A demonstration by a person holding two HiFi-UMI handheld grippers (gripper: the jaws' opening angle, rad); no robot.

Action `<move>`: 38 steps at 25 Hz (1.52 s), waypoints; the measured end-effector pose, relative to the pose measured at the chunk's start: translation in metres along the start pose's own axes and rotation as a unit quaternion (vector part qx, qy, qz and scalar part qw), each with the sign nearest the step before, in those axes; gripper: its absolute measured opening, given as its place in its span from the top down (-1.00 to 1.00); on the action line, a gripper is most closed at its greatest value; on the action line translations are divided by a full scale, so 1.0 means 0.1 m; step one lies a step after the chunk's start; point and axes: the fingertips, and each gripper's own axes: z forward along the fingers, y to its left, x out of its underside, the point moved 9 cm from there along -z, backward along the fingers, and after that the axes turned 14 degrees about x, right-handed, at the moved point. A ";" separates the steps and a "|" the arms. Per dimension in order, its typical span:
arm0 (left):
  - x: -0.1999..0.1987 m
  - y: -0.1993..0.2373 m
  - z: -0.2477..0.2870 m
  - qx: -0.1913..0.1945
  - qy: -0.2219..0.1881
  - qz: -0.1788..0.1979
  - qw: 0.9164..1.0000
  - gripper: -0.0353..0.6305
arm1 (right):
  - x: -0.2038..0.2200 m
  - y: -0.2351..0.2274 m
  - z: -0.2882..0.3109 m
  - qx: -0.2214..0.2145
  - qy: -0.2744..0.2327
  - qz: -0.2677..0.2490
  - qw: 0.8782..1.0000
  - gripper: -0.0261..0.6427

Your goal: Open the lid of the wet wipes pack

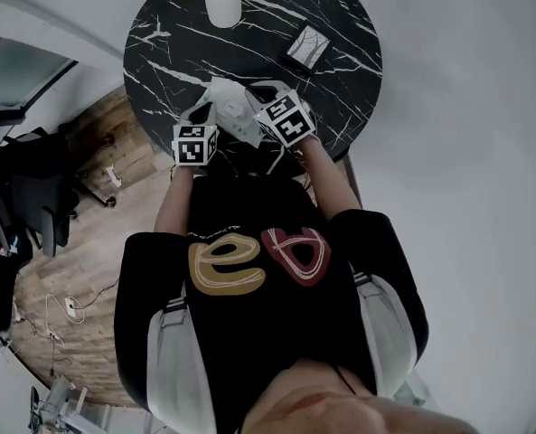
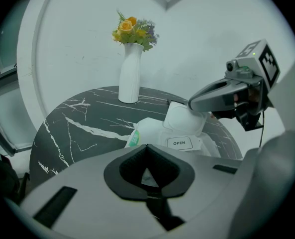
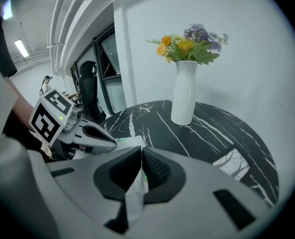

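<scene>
The white wet wipes pack (image 1: 232,116) lies near the front edge of the round black marble table (image 1: 340,89), between both grippers. My left gripper (image 1: 205,116) is shut on the pack's near edge (image 2: 152,131). An "OPEN" label (image 2: 179,143) shows on the pack's top. The white lid (image 2: 184,119) stands tilted up from the pack. My right gripper (image 2: 192,103) is shut on the lid's upper edge. In the right gripper view a thin white flap (image 3: 136,183) is pinched between the shut jaws of the right gripper (image 3: 141,153), and the left gripper (image 3: 111,144) reaches in from the left.
A white vase (image 1: 222,3) with yellow and purple flowers stands at the table's far side. A patterned card (image 1: 306,45) lies flat to the right. Black office chairs (image 1: 32,197) stand on the wooden floor at the left.
</scene>
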 end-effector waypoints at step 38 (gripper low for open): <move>-0.01 -0.04 0.02 -0.015 0.007 0.007 1.000 0.84 | 0.33 -0.39 0.34 -0.009 -0.009 0.190 0.982 0.83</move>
